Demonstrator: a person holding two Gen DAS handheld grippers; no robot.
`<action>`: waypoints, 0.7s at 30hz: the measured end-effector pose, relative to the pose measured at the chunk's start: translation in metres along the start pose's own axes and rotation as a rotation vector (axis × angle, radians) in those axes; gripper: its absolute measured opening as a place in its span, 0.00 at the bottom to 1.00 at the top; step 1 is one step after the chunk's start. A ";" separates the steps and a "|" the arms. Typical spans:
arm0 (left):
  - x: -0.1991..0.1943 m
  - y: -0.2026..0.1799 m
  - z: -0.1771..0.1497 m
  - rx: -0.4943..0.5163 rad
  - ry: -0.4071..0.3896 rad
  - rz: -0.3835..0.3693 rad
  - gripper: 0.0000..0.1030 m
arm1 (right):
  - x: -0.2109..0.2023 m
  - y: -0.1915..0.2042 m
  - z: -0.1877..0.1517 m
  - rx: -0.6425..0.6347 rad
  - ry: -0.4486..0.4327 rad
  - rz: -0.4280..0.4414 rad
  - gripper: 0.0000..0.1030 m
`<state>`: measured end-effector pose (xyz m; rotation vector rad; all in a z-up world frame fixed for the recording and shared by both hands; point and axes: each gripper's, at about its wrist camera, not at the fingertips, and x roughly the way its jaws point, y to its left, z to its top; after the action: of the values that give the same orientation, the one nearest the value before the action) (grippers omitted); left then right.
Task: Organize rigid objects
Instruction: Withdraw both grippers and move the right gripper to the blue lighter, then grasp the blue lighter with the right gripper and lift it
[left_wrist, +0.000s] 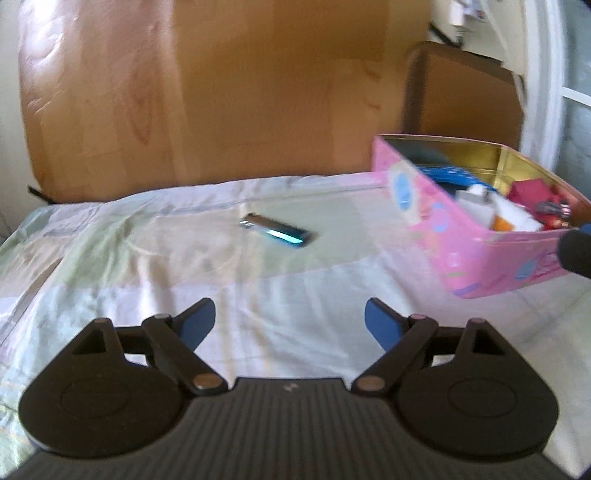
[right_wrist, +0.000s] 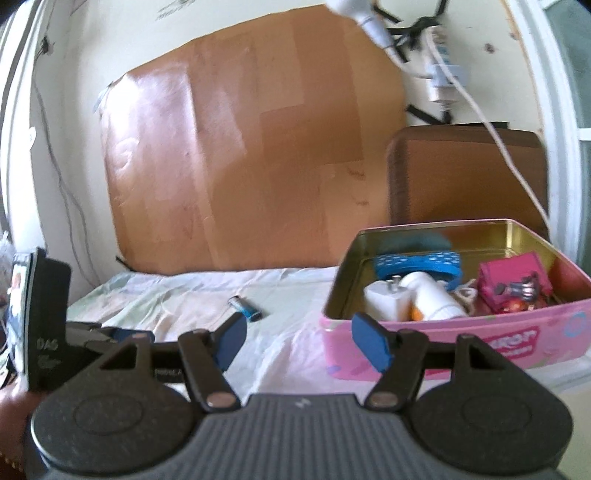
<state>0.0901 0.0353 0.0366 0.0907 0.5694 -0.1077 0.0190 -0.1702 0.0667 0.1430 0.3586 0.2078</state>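
One loose thing remains outside the pink tin (left_wrist: 443, 229): a teal lighter (left_wrist: 275, 230), lying flat on the pale patchwork sheet (left_wrist: 147, 258) just above the middle of the left wrist view, well apart from the tin at the right of the frame. The left gripper (left_wrist: 290, 321) hovers low over the sheet with its jaws wide and nothing between them, the lighter ahead of its blue pads (left_wrist: 201, 321) and not yet reached. The right gripper (right_wrist: 297, 341) also stands with jaws parted and empty, close before the tin's near wall at lower right of its view. I judge the lighter the next pick, and the risks come from how it lies. It is slim, glossy and angled across the line of approach, so jaws closing on its long axis could skid it away or pinch only the metal cap. The sheet is soft and wrinkled; a low approach could snag a fold and drag the lighter with it. The tin is already crowded with a blue dotted band (right_wrist: 417, 264), white pieces (right_wrist: 391, 295) and a magenta block (right_wrist: 513, 280), so a careless drop might bounce off them, and the right gripper is near enough to nudge the tin.
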 end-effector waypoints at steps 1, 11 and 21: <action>0.003 0.007 0.000 -0.010 0.001 0.012 0.87 | 0.003 0.004 0.000 -0.014 0.008 0.009 0.63; 0.043 0.081 -0.012 -0.182 0.058 0.148 0.87 | 0.059 0.052 -0.006 -0.186 0.103 0.103 0.58; 0.045 0.085 -0.011 -0.220 0.054 0.132 0.87 | 0.181 0.064 0.013 -0.221 0.225 0.071 0.51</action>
<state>0.1329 0.1173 0.0077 -0.0826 0.6244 0.0862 0.1783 -0.0688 0.0299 -0.0867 0.5514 0.3332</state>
